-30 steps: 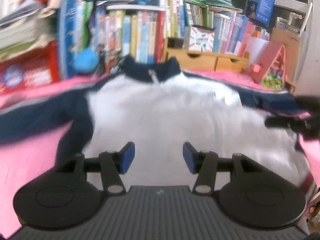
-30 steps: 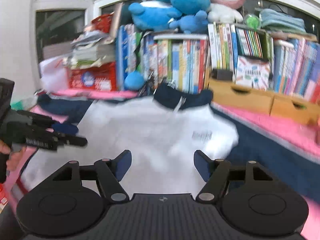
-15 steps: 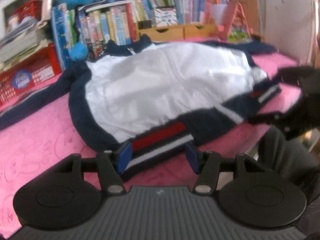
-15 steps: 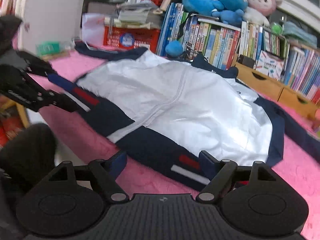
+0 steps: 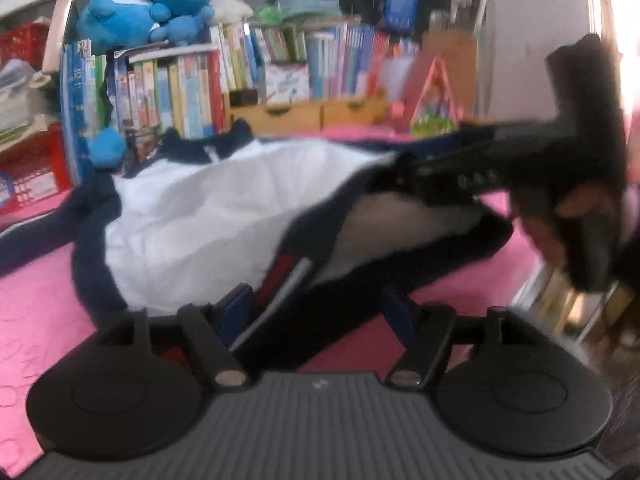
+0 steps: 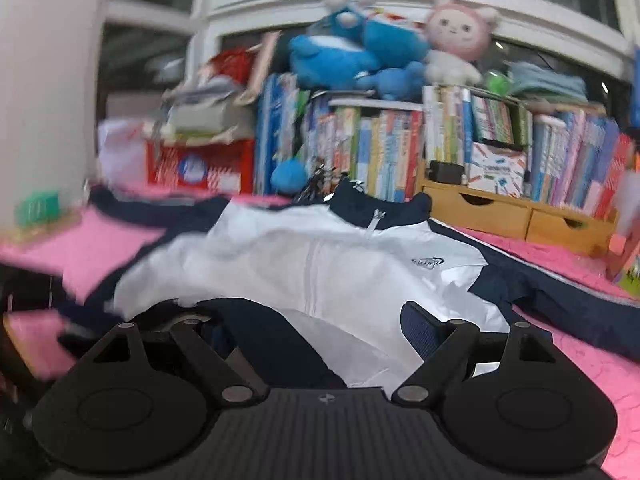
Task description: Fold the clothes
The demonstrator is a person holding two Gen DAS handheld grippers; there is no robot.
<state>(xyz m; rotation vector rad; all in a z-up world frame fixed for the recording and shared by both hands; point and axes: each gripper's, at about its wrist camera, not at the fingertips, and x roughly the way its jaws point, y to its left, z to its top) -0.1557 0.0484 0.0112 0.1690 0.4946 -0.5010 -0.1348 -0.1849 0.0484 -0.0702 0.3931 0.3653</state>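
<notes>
Right now the white and navy zip-up jacket (image 6: 320,264) lies front-up on the pink patterned desk (image 5: 36,292), collar toward the row of books (image 6: 384,152), and its striped hem is being lifted and turned over. My left gripper (image 5: 316,312) has its fingers spread wide with the navy hem band between them; I cannot tell whether either pad touches cloth. My right gripper (image 6: 312,320) likewise sits with its fingers wide apart over the raised hem; in the left view its tips appear to meet the fabric, but blur hides any pinch. I judge the main risk is the slick fabric slipping out mid-fold, leaving a crooked crease, or the outstretched navy sleeve (image 6: 560,292) dragging along and bunching.
</notes>
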